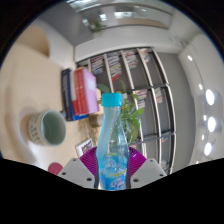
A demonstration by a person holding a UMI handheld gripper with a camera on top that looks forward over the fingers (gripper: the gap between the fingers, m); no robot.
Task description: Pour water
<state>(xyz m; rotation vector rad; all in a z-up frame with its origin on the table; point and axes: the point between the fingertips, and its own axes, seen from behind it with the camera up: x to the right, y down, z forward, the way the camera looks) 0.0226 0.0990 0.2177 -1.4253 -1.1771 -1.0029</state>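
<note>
Bottle (111, 140) sits clenched upright in the hand-held gripper (112, 166). Carry it level toward the green cup (46, 127), then tip slowly.

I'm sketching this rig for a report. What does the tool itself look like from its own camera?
Only the tool tip shows: two pale grey, angular fingers, each with a magenta pad on its inner face. No cables, markings, hand or sleeve are visible.

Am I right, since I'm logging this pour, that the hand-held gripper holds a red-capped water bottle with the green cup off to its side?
Not quite: the gripper view shows the water bottle's cap is blue, not red. The rest stands: the hand-held gripper holds it, and the green cup sits off to its side.
</note>
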